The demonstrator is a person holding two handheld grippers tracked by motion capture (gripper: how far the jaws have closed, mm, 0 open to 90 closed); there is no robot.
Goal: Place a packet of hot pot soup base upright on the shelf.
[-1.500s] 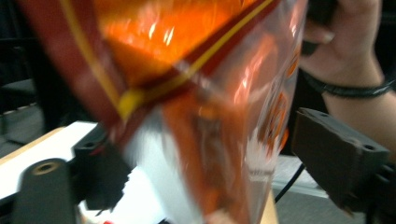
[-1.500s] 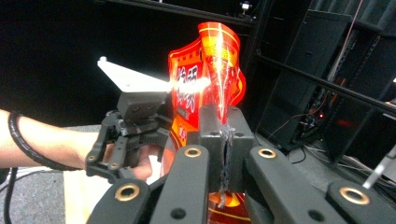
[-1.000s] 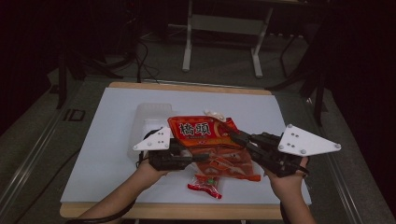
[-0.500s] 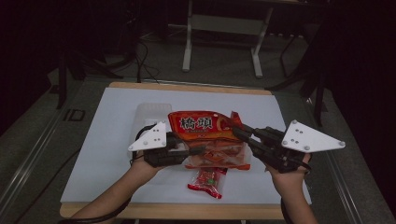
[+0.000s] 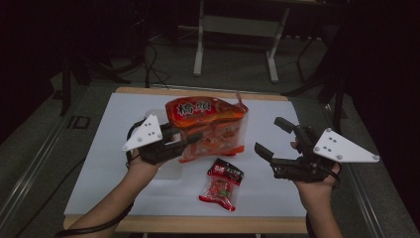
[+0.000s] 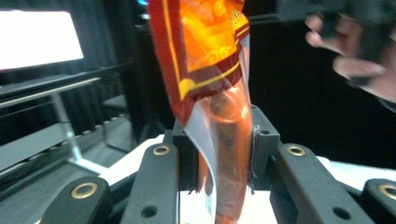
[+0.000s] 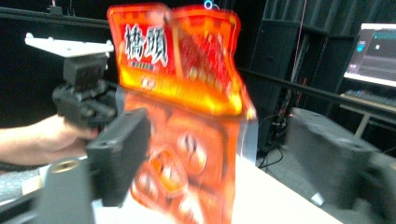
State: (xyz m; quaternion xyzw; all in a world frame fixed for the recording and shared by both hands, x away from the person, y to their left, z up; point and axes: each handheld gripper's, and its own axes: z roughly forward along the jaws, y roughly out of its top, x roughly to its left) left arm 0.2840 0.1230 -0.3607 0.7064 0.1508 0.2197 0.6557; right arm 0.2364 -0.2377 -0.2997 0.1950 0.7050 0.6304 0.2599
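My left gripper [image 5: 190, 140] is clamped on the orange snack bag [image 5: 210, 126], held up off the tabletop [image 5: 109, 148]. My right gripper [image 5: 271, 141], jaws just spread, grips nothing. One small red packet [image 5: 221, 183] lies out below; more seem left inside.

A glossy orange-red plastic snack bag [image 5: 208, 128] with a clear film lower part is held by the left gripper [image 5: 184, 142], of matt black plastic. Just below the bag, a small shiny red packet [image 5: 221, 185] lies on the smooth white table top [image 5: 99, 163], edged in wood.
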